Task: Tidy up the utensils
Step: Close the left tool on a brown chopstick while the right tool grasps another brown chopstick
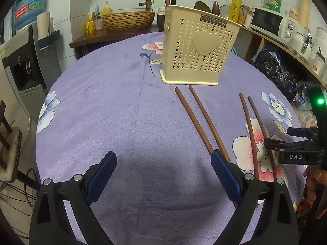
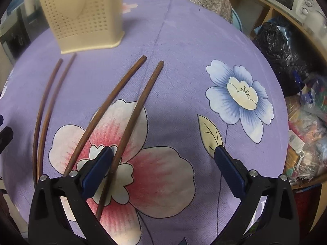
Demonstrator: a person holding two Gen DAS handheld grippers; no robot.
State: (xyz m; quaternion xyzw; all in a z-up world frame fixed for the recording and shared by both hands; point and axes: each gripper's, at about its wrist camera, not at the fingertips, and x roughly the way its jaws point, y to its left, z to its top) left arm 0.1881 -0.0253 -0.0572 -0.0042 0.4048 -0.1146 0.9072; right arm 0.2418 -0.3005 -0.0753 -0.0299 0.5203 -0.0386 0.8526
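Chopsticks: four, dark wood, in two pairs flat on the purple flowered cloth (image 1: 114, 106), tips toward the cream holder (image 1: 196, 47). Left pair (image 1: 196, 118); right pair (image 2: 122, 106). Stiff, light, likely slippery; take yours near the middle, across the shaft. Your left gripper (image 1: 163, 175): jaws spread, empty, its right finger over the left pair's near ends. Your right gripper (image 2: 163, 163): jaws spread, one stick apparently between them, contact unclear.
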